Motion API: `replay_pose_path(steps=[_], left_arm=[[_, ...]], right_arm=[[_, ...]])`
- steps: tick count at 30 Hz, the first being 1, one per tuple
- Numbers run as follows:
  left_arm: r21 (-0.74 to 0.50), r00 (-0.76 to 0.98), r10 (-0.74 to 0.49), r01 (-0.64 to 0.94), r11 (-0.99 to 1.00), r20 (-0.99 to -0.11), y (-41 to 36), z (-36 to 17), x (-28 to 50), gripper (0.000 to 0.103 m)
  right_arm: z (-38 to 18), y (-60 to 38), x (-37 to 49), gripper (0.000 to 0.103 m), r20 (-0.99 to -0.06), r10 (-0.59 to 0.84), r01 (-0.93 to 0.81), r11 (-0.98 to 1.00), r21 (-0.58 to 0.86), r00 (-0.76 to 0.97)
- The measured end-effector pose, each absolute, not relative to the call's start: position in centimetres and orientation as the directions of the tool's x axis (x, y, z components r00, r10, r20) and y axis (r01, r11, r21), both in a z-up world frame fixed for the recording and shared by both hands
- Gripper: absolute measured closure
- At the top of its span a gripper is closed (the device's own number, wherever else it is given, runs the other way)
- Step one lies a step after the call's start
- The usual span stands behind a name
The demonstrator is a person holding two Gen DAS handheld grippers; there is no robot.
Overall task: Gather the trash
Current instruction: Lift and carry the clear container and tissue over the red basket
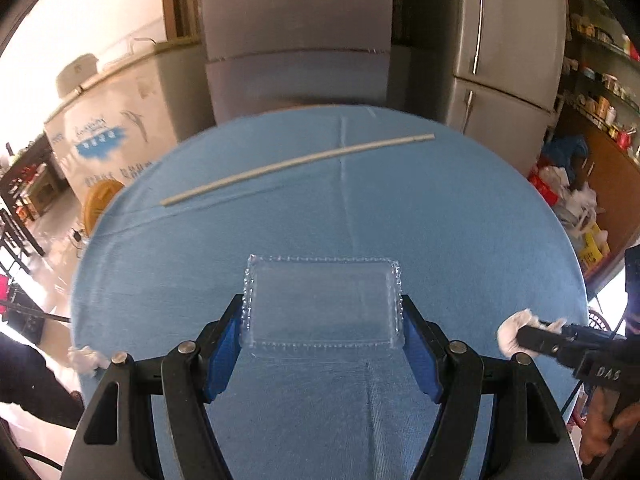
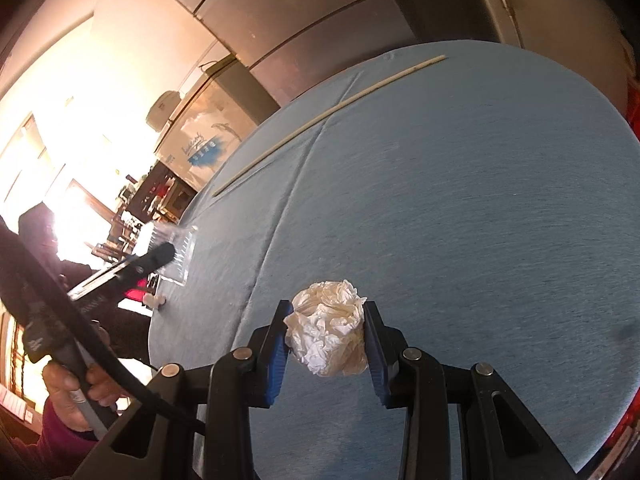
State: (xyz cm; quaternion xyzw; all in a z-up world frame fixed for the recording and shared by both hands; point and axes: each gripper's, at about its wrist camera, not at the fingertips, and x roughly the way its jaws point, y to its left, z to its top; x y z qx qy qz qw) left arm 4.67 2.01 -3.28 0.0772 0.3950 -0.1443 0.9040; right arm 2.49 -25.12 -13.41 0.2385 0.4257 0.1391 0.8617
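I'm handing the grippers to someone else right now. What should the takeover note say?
Left gripper: fingers clamp a clear plastic tray, held above the blue table.
Right gripper: shut on a crumpled tissue ball.
Left on the table: a long pale stick at the far side and a small white wad at the left edge.
No bin in view; both held pieces need dropping off, then fetch the stick and wad.

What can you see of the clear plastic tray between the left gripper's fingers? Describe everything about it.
The clear plastic tray is a shallow, see-through rectangle with a beaded, scalloped rim and a flat middle panel; it looks like thin moulded packaging, and it is empty. It is held roughly level over the blue tablecloth, gripped at its two short ends by the left gripper's blue-padded fingers. Nothing else touches it.
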Motion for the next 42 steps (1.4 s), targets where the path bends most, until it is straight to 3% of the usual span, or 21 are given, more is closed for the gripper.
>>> replay_pose_path(steps=[19, 42], left_arm=[[0.054, 0.759, -0.2, 0.295, 0.954, -0.62, 3.6, 1.0, -1.0, 0.029], [0.123, 0.836, -0.209, 0.31, 0.943, -0.507, 1.7, 6.0, -7.8, 0.029]], right_arm=[[-11.5, -20.0, 0.6, 0.066, -0.669, 0.452, -0.133, 0.872, 0.471, 0.59], [-5.3, -21.4, -5.8, 0.066, -0.535, 0.458, -0.194, 0.857, 0.477, 0.71]])
